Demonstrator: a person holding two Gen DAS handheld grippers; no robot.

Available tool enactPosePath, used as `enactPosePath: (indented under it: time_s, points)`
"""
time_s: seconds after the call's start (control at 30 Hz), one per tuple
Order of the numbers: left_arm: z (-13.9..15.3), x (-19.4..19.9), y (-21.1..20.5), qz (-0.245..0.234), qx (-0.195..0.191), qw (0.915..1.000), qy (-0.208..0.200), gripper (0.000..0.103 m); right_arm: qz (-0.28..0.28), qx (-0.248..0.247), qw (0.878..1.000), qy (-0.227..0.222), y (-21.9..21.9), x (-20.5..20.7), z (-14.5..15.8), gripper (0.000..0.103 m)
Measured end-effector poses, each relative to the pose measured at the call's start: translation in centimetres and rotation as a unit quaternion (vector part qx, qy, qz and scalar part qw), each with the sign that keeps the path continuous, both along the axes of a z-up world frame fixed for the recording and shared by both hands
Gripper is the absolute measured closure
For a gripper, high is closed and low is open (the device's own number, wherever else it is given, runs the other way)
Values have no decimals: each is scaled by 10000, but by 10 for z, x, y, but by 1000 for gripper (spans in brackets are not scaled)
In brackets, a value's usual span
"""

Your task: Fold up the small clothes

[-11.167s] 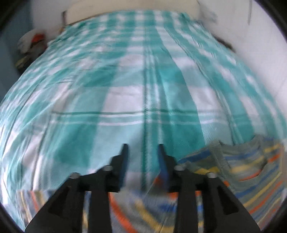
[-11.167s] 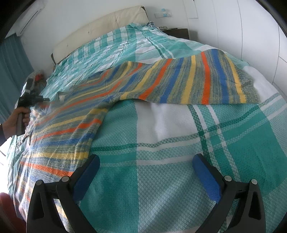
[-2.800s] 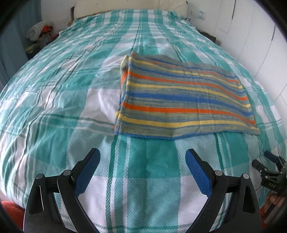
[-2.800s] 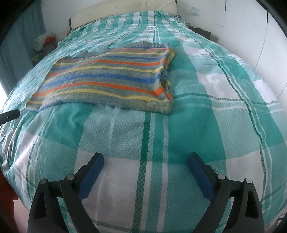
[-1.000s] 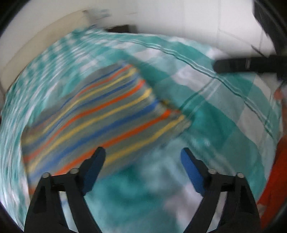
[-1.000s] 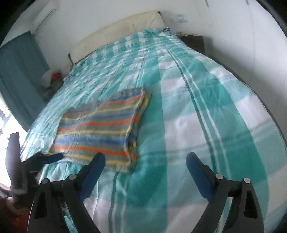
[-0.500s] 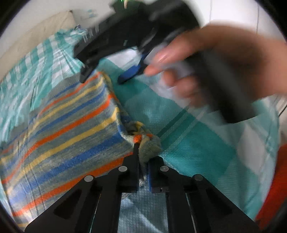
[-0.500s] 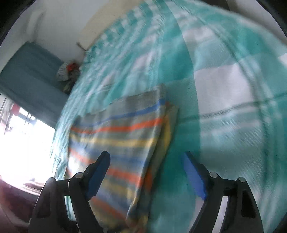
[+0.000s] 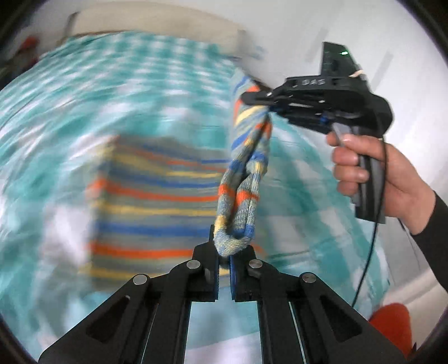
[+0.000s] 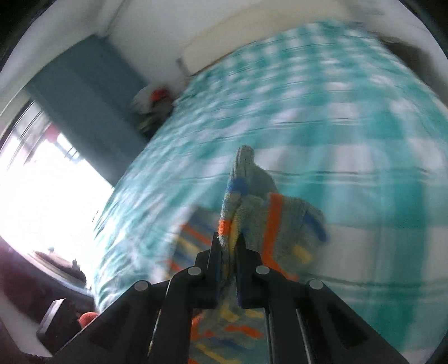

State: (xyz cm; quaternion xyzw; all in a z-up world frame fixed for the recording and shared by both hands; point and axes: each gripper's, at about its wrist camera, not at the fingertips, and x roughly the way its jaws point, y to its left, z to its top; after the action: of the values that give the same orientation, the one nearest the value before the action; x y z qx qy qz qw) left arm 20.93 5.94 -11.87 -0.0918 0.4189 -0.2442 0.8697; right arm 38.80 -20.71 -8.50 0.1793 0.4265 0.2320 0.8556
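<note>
A striped knit garment, grey with blue, orange and yellow bands, lies folded on the bed. Its right edge is lifted off the bed between the two grippers. My left gripper is shut on the near corner of that edge. My right gripper is shut on the far corner and shows in the left wrist view with the hand holding it. In the right wrist view the right gripper pinches the bunched striped garment. Both views are motion blurred.
The bed carries a teal and white checked cover. A cream headboard and white wall lie behind. A teal curtain, a bright window and a pile of things are beside the bed. An orange object sits low right.
Both grippers have closed on the garment's right edge and lifted it off the bed. Half a second ago only the left was shut on a corner; the right was open.
</note>
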Motion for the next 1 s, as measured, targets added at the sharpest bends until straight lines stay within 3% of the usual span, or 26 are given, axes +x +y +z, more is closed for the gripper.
enactPosePath:
  time_s: [0.1, 0.17, 0.2, 0.23, 0.3, 0.4, 0.47, 0.5, 0.57, 0.67, 0.73, 0.8, 0.9, 0.97, 1.0]
  points:
    - [-24, 11, 41, 548, 95, 9982, 210, 99, 353, -54, 9993, 87, 69, 24, -15, 95]
    - [-48, 18, 58, 866, 462, 9942, 429, 92, 469, 18, 9986, 235, 107, 38, -36, 91]
    - [-58, 23, 60, 992, 622, 9912, 610, 75, 476, 53, 9984, 309, 121, 43, -46, 86]
    - [-67, 28, 66, 1125, 719, 9874, 850, 58, 449, 105, 9981, 419, 128, 45, -58, 73]
    - [-71, 26, 88, 1381, 438, 9838, 1056, 43, 285, 271, 9978, 527, 129, 44, -69, 68]
    - [-51, 17, 100, 1547, 348, 9846, 738, 31, 80, 238, 9992, 316, 102, 19, -60, 67]
    - [-36, 16, 95, 1429, 283, 9884, 435, 29, -50, -364, 9993, 33, 78, -6, -48, 66]
    - [-33, 20, 89, 1336, 269, 9900, 362, 29, -65, -890, 9959, -119, 68, -22, -43, 66]
    - [-30, 31, 74, 1078, 346, 9933, 248, 29, 0, -1486, 9886, -220, 61, -43, -38, 66]
    - [-38, 44, 46, 805, 743, 9939, 116, 28, 295, -1477, 9881, -312, 68, -74, -33, 66]
    - [-55, 51, 40, 782, 1153, 9897, 334, 28, 608, -1381, 9877, -417, 84, -90, -37, 66]
    - [-77, 58, 37, 722, 1594, 9820, 715, 28, 952, -1214, 9875, -324, 104, -103, -60, 67]
    - [-72, 51, 52, 597, 1514, 9829, 857, 28, 1105, -1885, 9747, 468, 124, -113, -132, 67]
    - [-54, 51, 64, 623, 1314, 9866, 741, 29, 1028, -1839, 9772, 272, 117, -123, -134, 68]
    - [-38, 55, 71, 609, 981, 9914, 620, 25, 1027, -1800, 9778, 324, 114, -122, -125, 68]
